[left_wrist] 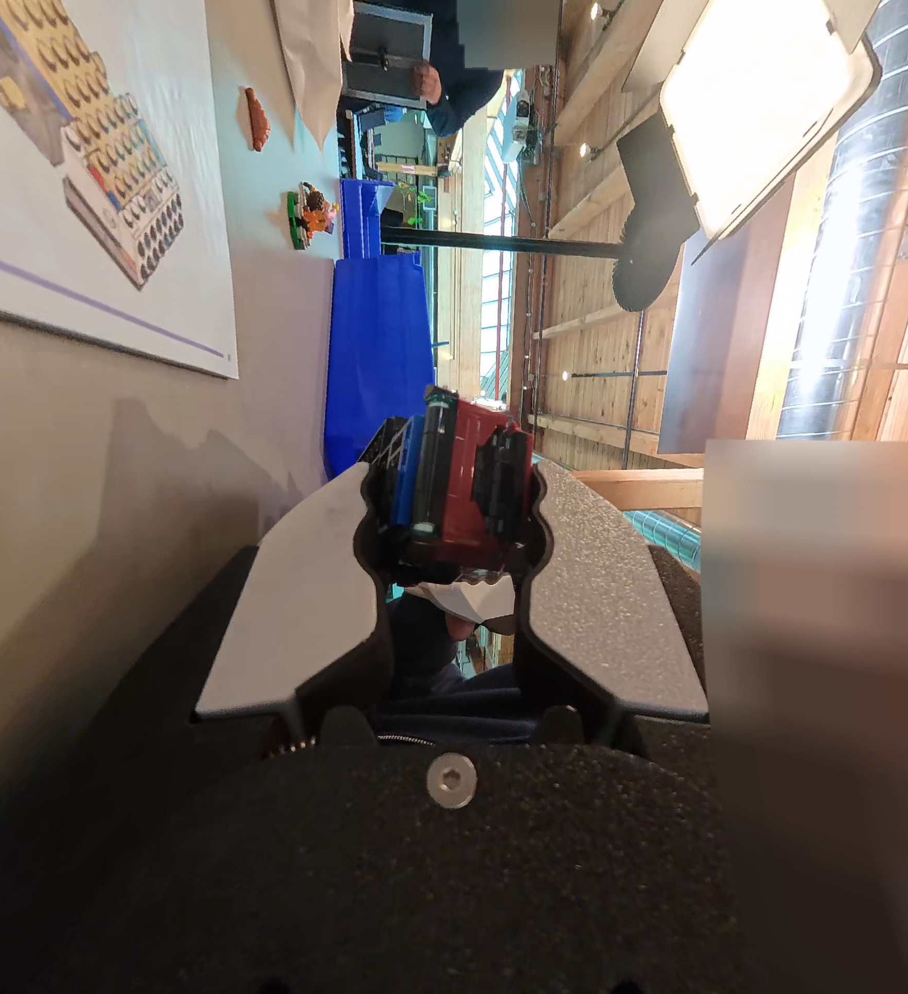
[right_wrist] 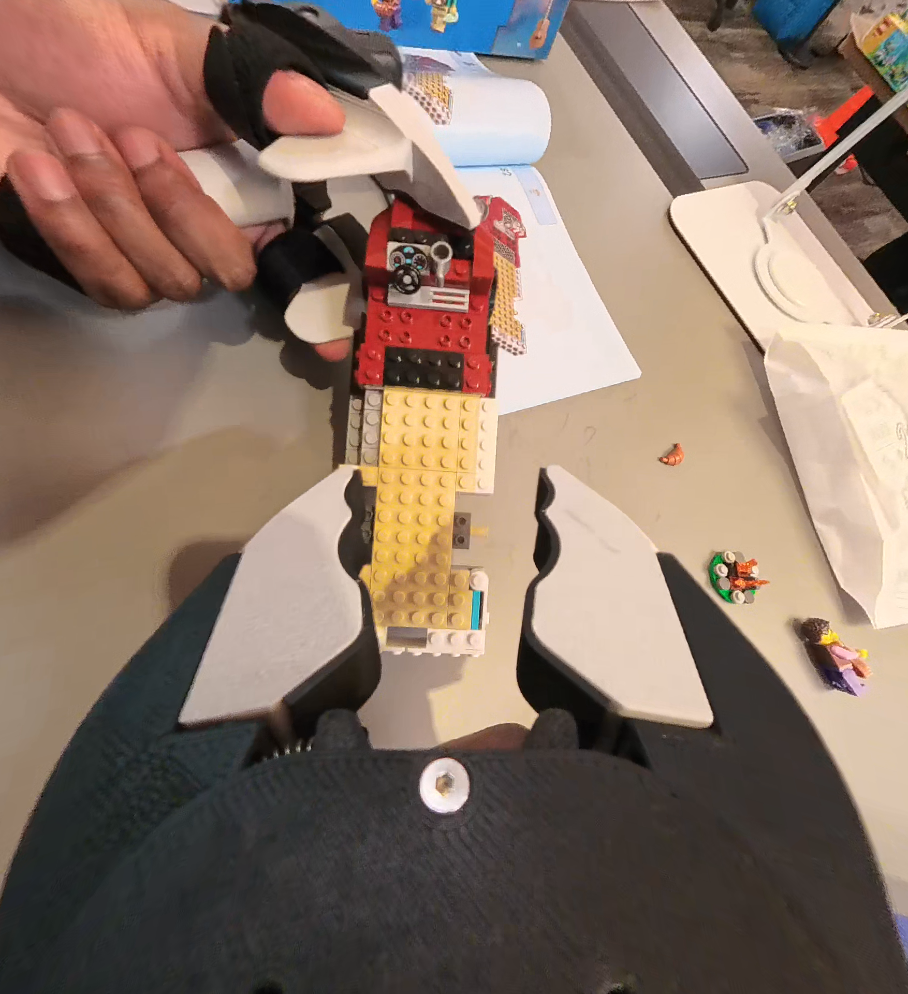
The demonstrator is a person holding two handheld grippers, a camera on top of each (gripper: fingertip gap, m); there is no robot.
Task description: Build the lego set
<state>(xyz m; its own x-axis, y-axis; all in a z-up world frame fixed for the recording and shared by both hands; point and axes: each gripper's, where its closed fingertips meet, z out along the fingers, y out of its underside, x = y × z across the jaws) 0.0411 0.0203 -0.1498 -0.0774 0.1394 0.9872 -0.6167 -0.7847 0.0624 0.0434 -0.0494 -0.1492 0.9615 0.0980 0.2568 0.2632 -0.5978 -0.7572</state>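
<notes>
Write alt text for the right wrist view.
The open right gripper straddles the yellow rear of a brick vehicle, its right finger clear of it. The left gripper clamps the red cab. A croissant piece and minifigure lie on the table.

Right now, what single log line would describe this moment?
left gripper: shut on brick vehicle, red end | right gripper: open around yellow end, right pad clear | nearby: croissant piece, minifigure
</notes>
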